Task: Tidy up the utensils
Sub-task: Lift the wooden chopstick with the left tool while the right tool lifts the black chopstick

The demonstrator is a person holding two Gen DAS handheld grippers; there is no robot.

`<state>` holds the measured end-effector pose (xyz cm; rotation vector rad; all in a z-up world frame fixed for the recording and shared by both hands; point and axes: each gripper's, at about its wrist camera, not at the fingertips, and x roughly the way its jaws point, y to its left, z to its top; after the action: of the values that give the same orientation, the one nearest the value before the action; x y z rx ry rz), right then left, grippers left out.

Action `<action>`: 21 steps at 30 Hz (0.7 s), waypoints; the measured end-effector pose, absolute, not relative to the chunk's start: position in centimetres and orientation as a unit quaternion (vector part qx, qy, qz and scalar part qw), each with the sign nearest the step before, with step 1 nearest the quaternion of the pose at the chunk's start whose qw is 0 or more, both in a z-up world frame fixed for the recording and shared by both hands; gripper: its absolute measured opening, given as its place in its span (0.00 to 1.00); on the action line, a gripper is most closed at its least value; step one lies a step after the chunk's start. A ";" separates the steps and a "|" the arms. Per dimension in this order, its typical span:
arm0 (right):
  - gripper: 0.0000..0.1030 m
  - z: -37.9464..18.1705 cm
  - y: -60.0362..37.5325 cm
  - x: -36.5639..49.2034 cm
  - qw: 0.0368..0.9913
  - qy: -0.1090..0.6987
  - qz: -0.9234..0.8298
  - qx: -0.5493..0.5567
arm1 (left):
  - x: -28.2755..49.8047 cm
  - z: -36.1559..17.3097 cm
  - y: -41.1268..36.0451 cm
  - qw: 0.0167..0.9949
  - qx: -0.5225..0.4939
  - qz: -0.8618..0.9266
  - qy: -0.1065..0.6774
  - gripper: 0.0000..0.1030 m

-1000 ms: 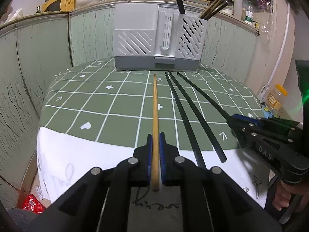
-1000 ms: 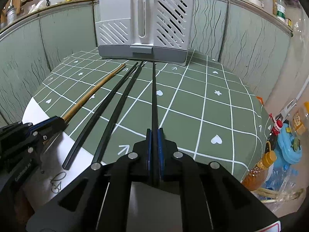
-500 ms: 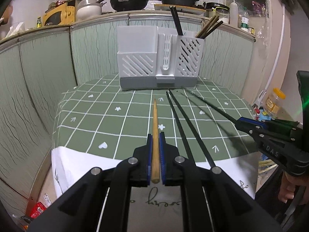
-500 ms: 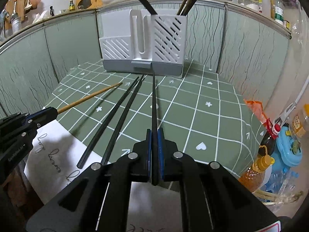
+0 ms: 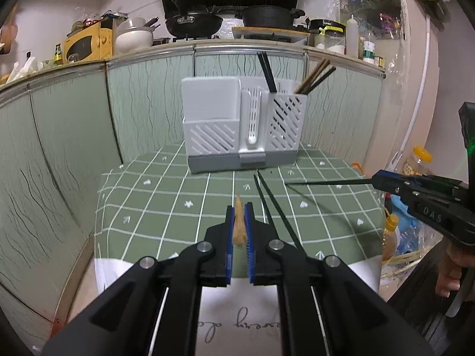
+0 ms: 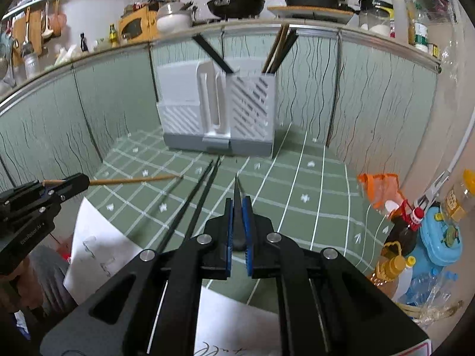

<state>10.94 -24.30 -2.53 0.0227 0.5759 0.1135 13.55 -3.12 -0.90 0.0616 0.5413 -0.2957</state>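
My left gripper (image 5: 239, 207) is shut on a wooden chopstick (image 5: 239, 225), lifted above the green checked tablecloth (image 5: 166, 207); the right wrist view shows that chopstick (image 6: 133, 180) sticking out level from the left gripper (image 6: 84, 180). My right gripper (image 6: 237, 200) is shut on a black chopstick (image 6: 237, 207), also raised; in the left wrist view it (image 5: 326, 182) juts left from the right gripper (image 5: 374, 180). Two black chopsticks (image 5: 273, 207) lie on the cloth. A white and grey utensil holder (image 5: 242, 124) stands at the back, with chopsticks in its right compartment (image 5: 285, 124).
Green panels (image 5: 74, 148) wall the table at the back and sides. A white paper (image 6: 101, 249) hangs over the front edge. Bottles and a blue toy (image 6: 439, 237) sit right of the table. Pans and jars line the counter (image 5: 225, 23) behind. A hand (image 5: 451, 279) grips the right tool.
Both grippers have risen with their chopsticks, whose far ends have left the cloth. The holder and table now appear lower and farther. The two loose black chopsticks have stayed put.
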 end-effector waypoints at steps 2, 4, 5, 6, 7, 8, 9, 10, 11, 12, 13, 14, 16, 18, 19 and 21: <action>0.06 -1.3 -24.4 10.9 0.960 0.273 0.056 0.013 | 13.7 -0.1 -2.9 0.953 0.029 -0.147 0.264 0.08; 0.06 -0.5 -24.5 10.9 0.962 0.267 0.057 0.013 | 13.8 0.8 -2.7 0.954 0.032 -0.148 0.258 0.08; 0.06 0.1 -24.5 10.9 0.963 0.263 0.058 0.012 | 13.9 1.3 -2.6 0.955 0.033 -0.147 0.256 0.08; 0.06 0.5 -24.5 10.9 0.964 0.259 0.058 0.012 | 14.0 1.6 -2.5 0.955 0.033 -0.148 0.255 0.08; 0.06 1.0 -24.6 10.9 0.965 0.256 0.059 0.012 | 14.1 2.0 -2.3 0.955 0.032 -0.149 0.255 0.08; 0.06 1.4 -24.7 11.0 0.965 0.253 0.061 0.013 | 14.3 2.4 -2.2 0.955 0.030 -0.150 0.255 0.08; 0.06 1.9 -24.8 11.0 0.966 0.251 0.062 0.015 | 14.4 2.8 -2.0 0.955 0.028 -0.151 0.255 0.08; 0.06 2.3 -24.9 11.0 0.966 0.249 0.063 0.016 | 14.5 3.1 -1.9 0.954 0.027 -0.152 0.256 0.08; 0.06 2.9 -24.9 11.0 0.967 0.245 0.062 0.016 | 14.6 3.4 -1.8 0.954 0.025 -0.154 0.257 0.08; 0.06 3.2 -25.0 11.1 0.967 0.244 0.063 0.017 | 14.7 3.8 -1.7 0.953 0.024 -0.157 0.259 0.08; 0.06 3.6 -25.1 11.2 0.967 0.245 0.065 0.018 | 14.8 4.1 -1.7 0.952 0.023 -0.158 0.260 0.08; 0.06 3.8 -25.1 11.2 0.967 0.244 0.067 0.018 | 14.8 4.4 -1.6 0.952 0.023 -0.161 0.261 0.08; 0.06 4.6 -25.2 11.3 0.967 0.243 0.069 0.016 | 15.1 4.9 -1.6 0.948 0.025 -0.168 0.270 0.08; 0.06 5.1 -25.3 11.2 0.967 0.243 0.071 0.014 | 15.3 5.5 -1.6 0.945 0.024 -0.176 0.273 0.08; 0.06 5.2 -25.3 11.2 0.967 0.243 0.072 0.013 | 15.3 5.8 -1.6 0.944 0.025 -0.180 0.275 0.08; 0.06 5.7 -25.5 11.1 0.967 0.243 0.074 0.013 | 15.4 6.4 -1.7 0.942 0.030 -0.187 0.277 0.08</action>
<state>11.13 -25.46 5.73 0.0254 0.4913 0.1500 15.37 -1.70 6.39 0.0608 0.5654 -0.3823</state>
